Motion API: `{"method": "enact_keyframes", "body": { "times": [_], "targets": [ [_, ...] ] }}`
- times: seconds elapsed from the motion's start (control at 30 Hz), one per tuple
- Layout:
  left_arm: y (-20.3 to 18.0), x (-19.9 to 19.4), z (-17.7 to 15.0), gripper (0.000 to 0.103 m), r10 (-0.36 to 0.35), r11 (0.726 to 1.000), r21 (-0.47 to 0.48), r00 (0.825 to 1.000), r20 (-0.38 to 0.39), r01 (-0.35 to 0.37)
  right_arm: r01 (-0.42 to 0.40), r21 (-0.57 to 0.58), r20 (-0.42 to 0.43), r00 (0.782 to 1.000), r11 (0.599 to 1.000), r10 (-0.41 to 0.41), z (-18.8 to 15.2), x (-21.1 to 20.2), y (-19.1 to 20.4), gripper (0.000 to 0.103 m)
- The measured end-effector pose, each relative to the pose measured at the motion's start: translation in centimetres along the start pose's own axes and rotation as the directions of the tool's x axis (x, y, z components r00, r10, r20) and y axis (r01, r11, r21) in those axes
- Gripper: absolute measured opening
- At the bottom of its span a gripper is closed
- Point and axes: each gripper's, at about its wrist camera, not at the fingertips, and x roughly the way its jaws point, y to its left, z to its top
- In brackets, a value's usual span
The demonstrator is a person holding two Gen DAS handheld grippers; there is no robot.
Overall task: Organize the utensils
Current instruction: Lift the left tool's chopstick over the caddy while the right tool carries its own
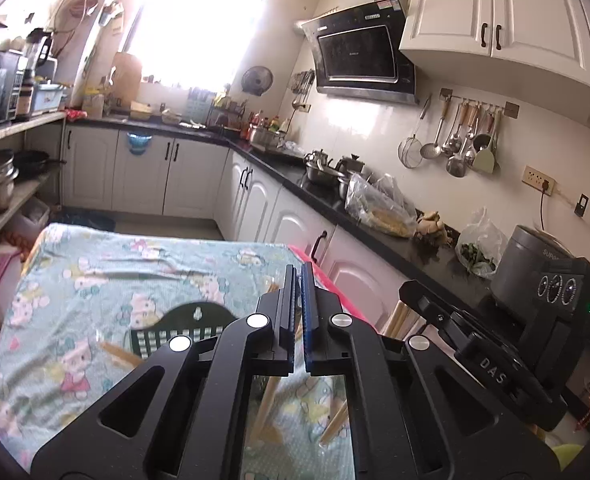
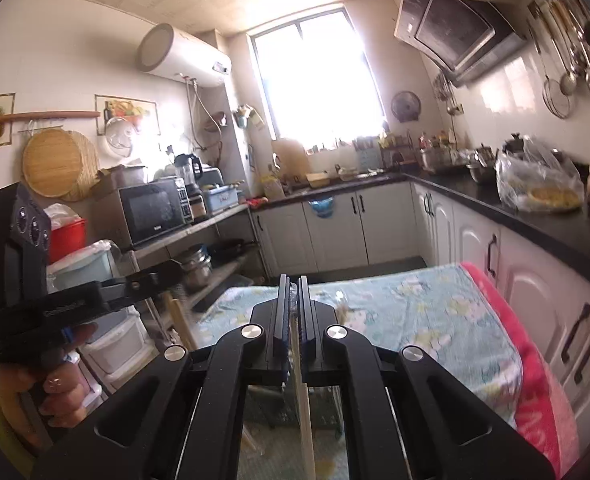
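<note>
Above floral tablecloth (image 1: 95, 276), "DAS" on right gripper (image 1: 491, 372), pinching chopstick (image 2: 303, 408), left gripper (image 1: 298, 280) fingers pressed together

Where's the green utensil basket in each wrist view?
Left wrist: green utensil basket lower centre-left on the cartoon tablecloth, partly behind the left gripper.
Right wrist: only a dark mesh patch at bottom centre, probably the basket, under the right gripper.
Shared landmark: the bright window.
</note>
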Motion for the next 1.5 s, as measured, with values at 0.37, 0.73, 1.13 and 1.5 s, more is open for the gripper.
{"method": "enact_keyframes", "body": {
  "times": [0.37, 0.73, 1.13, 1.5],
  "targets": [
    [0.0, 0.0, 5.0, 0.001, 0.022, 1.000, 0.008, 0.995, 0.098, -0.023, -0.005, -0.030, 0.083, 0.997, 1.000, 0.007, 4.7, 1.4, 0.8, 0.004],
    [1.7, 2.2, 7.2, 0.001, 0.119, 0.993, -0.007, 0.983, 0.141, -0.119, -0.020, -0.031, 0.142, 0.990, 0.999, 0.024, 7.3, 4.2, 1.3, 0.004],
    [4.2, 6.3, 4.9, 0.001, 0.170, 0.985, -0.014, 0.982, 0.086, -0.169, 0.020, -0.072, 0.133, 0.991, 0.997, -0.011, 4.8, 9.6, 0.7, 0.004],
    [5.2, 8.7, 1.7, 0.001, 0.204, 0.979, 0.004, 0.979, 0.002, -0.204, 0.037, -0.035, 0.024, 0.999, 0.999, -0.036, 1.1, 12.6, -0.8, 0.005]
  ]
}}
